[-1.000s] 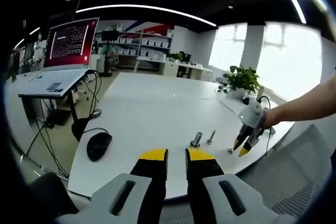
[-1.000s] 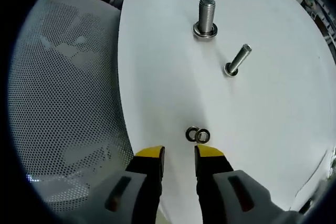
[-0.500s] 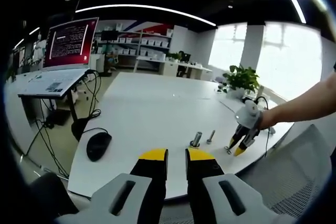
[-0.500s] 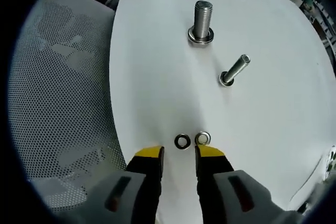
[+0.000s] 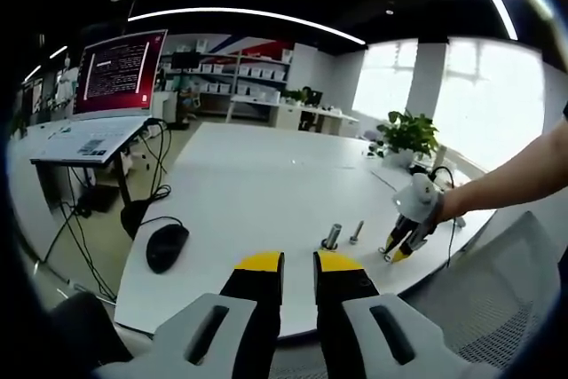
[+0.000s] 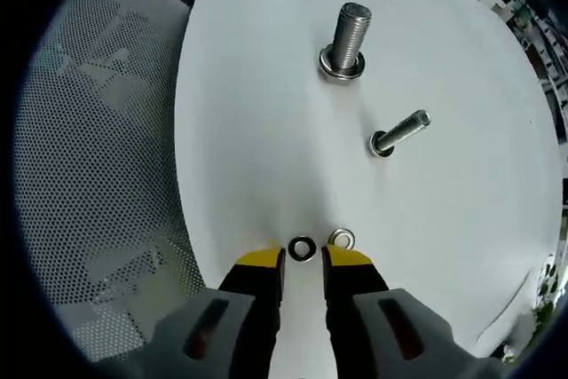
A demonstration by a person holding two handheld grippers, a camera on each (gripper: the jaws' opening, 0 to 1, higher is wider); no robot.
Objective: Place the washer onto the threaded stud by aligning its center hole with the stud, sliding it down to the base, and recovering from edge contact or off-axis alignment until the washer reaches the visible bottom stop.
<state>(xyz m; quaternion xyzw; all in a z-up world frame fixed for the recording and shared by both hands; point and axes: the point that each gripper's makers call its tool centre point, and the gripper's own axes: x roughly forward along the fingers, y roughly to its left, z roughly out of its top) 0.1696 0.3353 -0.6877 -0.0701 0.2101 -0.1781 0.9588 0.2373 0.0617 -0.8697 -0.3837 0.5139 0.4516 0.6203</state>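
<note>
A thick threaded stud (image 6: 346,35) stands upright on the white table (image 6: 257,130), with a ring at its base. A thinner bolt (image 6: 399,132) leans beside it. Two small washers lie near the table's edge: a dark washer (image 6: 302,248) and a brighter washer (image 6: 341,239). My right gripper (image 6: 303,260) is low over them, open by a narrow gap, and the dark washer lies just in front of that gap. In the left gripper view my left gripper (image 5: 298,264) hangs before the table, open and holding nothing. There the right gripper (image 5: 401,250) tips down beside the stud (image 5: 332,237).
A grey mesh chair (image 6: 98,157) sits close against the table's edge. In the left gripper view a black mouse (image 5: 166,246) lies on the table's left part. A laptop (image 5: 115,86) is on a side stand and a potted plant (image 5: 408,135) is at the far right. A person's arm (image 5: 510,179) reaches in.
The right gripper came down closer to the two washers and its gap narrowed slightly. The washers, touching a second ago, now lie apart. The left gripper has stayed still.
</note>
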